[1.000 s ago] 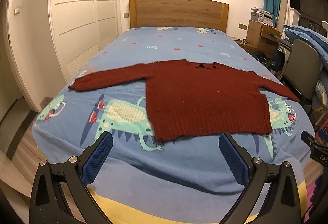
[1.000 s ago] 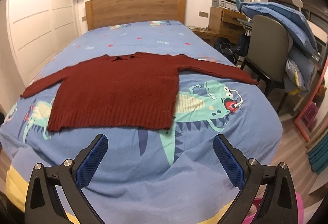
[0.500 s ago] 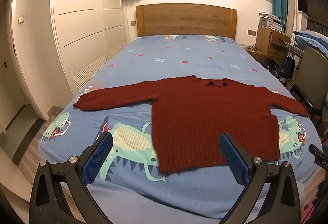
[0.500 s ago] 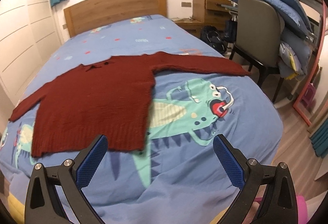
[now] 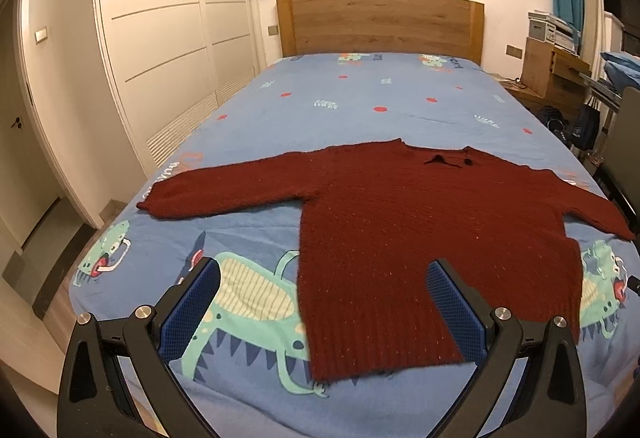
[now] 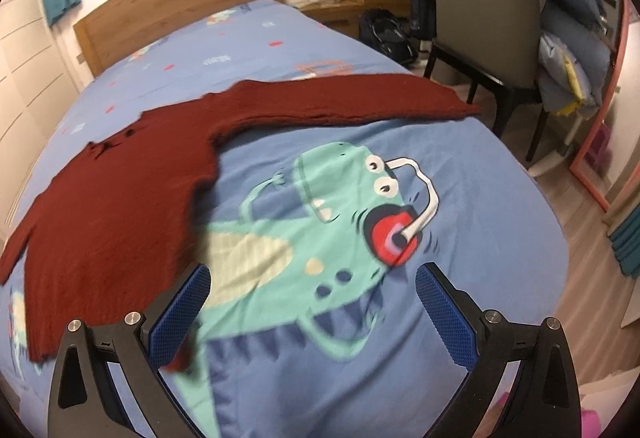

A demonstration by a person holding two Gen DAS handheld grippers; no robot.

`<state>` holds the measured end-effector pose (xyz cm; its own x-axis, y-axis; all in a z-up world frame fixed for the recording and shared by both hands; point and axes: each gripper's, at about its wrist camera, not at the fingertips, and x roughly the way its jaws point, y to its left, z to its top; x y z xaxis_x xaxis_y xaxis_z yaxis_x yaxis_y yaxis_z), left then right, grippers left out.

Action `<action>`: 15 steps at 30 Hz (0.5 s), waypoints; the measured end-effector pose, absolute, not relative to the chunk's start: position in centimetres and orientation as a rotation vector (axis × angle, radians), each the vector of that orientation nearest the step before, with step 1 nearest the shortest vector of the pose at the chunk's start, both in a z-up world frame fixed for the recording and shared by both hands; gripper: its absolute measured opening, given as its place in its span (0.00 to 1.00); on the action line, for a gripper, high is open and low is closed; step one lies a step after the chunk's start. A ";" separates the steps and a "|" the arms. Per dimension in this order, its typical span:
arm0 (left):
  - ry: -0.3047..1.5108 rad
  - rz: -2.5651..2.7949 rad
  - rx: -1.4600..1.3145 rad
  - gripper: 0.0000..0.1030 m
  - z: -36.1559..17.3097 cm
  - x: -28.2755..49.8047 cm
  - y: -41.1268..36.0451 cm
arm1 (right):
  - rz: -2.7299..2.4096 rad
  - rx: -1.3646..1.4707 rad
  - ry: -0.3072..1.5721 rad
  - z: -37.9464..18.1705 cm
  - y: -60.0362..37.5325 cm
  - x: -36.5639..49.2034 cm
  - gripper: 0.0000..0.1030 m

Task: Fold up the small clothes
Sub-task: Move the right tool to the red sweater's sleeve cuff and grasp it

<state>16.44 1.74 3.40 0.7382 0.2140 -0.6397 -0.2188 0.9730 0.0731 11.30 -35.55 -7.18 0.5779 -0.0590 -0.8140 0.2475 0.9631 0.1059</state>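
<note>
Sweater (image 5: 420,238) — 1, flat on 1 bed (image 5: 380,97); 2 grippers — left gripper (image 5: 324,302), right gripper (image 6: 312,302) — spread, empty.

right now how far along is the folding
Done: only the laying out. The sweater lies flat on the bed, both sleeves spread sideways, no fold in it. In hand: nothing; the left gripper and right gripper are open and empty above the near edge, the right one aimed near the hem corner. Left: every fold, sleeves and body.
</note>
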 end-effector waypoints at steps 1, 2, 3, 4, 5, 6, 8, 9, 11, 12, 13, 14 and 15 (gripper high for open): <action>0.710 0.239 -0.010 0.99 3.1 16.9 1.8 | -0.184 0.228 0.947 -7.6 -36.1 12.0 0.99; 0.718 0.242 -0.013 0.99 2.9 17.3 1.8 | -0.192 0.239 0.955 -8.2 -36.9 13.0 0.99; 0.727 0.241 -0.019 0.99 2.6 17.8 1.8 | -0.201 0.248 0.962 -8.7 -37.6 13.8 0.99; 0.737 0.240 -0.023 0.99 2.3 18.3 1.8 | -0.212 0.256 0.968 -9.2 -38.3 14.5 0.99; 0.745 0.241 -0.024 0.99 2.1 18.7 1.8 | -0.222 0.267 0.973 -9.7 -39.1 15.4 0.99; 0.749 0.242 -0.022 0.99 1.9 19.0 1.7 | -0.229 0.278 0.980 -10.2 -39.8 16.2 0.99; 0.760 0.241 -0.018 0.99 1.5 19.6 1.7 | -0.241 0.303 0.992 -11.2 -41.1 17.6 0.99; 0.764 0.240 -0.014 0.99 1.2 19.9 1.6 | -0.245 0.313 0.997 -11.6 -41.6 18.2 0.99; 0.773 0.245 -0.004 0.99 0.8 20.5 1.6 | -0.260 0.320 1.009 -12.5 -42.7 19.5 0.99; 0.778 0.249 -0.002 0.99 0.6 20.7 1.6 | -0.263 0.328 1.012 -12.9 -43.2 20.1 0.99; 0.788 0.252 -0.005 0.99 0.3 21.0 1.7 | -0.267 0.337 1.014 -13.2 -43.7 20.6 0.99; 0.798 0.253 -0.010 0.99 0.0 21.3 1.8 | -0.275 0.352 1.017 -13.6 -44.4 21.3 0.99; 0.803 0.255 -0.012 0.99 -0.2 21.5 1.9 | -0.283 0.372 1.017 -14.0 -45.0 21.8 0.99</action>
